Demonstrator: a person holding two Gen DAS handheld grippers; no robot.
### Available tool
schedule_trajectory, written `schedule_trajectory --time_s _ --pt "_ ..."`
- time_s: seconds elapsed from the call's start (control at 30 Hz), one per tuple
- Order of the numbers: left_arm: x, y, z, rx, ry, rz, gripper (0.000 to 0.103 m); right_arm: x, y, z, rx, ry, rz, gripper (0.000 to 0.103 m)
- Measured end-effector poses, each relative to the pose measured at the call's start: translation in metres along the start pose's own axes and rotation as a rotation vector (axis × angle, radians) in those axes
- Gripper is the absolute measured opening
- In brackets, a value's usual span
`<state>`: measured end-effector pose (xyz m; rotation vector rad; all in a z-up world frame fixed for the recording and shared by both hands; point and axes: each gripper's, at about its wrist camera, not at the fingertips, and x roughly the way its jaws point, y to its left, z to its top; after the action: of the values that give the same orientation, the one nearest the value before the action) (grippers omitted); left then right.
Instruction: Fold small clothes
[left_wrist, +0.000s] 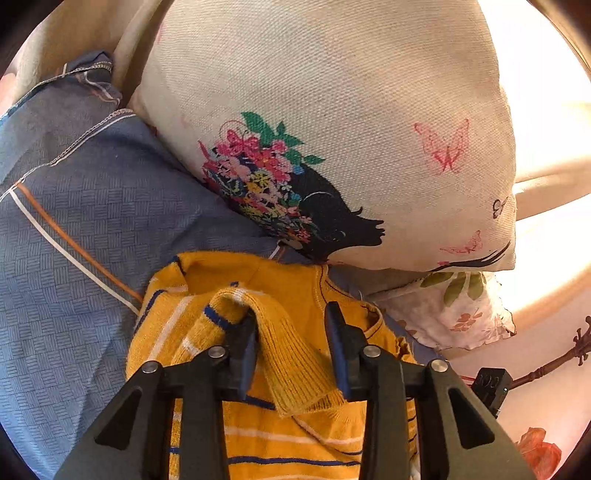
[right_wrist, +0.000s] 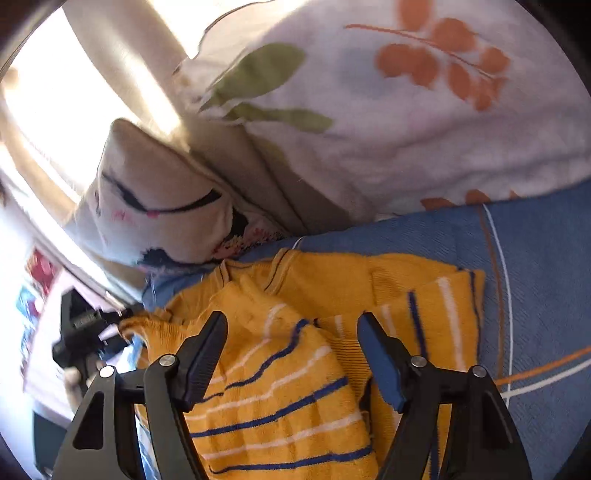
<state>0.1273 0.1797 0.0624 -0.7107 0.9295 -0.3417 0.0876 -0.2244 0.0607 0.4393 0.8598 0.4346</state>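
Legible text: none confirmed. The cushion (left_wrist: 332, 110) carries dark script at its right edge, cut off and unreadable. A black device (right_wrist: 79, 325) in the right wrist view bears a small label, too blurred to read.
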Motion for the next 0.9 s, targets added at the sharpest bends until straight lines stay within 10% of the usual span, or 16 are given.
schedule_trajectory --time_s 0.13,0.2,0.3,0.53,0.9 --pt "-0.004 -0.006 0.007 -0.021 0.000 -0.027 0.045 0.043 0.035 -0.003 -0.203 0.115 -0.109 0.073" --pt "-0.007 -0.007 0.010 -0.020 -0.008 -0.024 0.048 0.057 0.042 -0.008 -0.255 0.154 -0.141 0.014" --pt "-0.011 -0.006 0.017 -0.035 -0.003 -0.047 0.050 0.053 0.034 -0.004 -0.202 0.130 -0.129 0.010" --pt "-0.017 0.003 0.012 -0.022 -0.024 0.049 0.056 0.044 -0.017 0.012 -0.016 0.058 -0.329 0.011" --pt "-0.049 0.016 -0.039 0.114 -0.004 0.160 0.062 -0.030 -0.032 0.006 0.060 -0.025 -0.189 0.067"
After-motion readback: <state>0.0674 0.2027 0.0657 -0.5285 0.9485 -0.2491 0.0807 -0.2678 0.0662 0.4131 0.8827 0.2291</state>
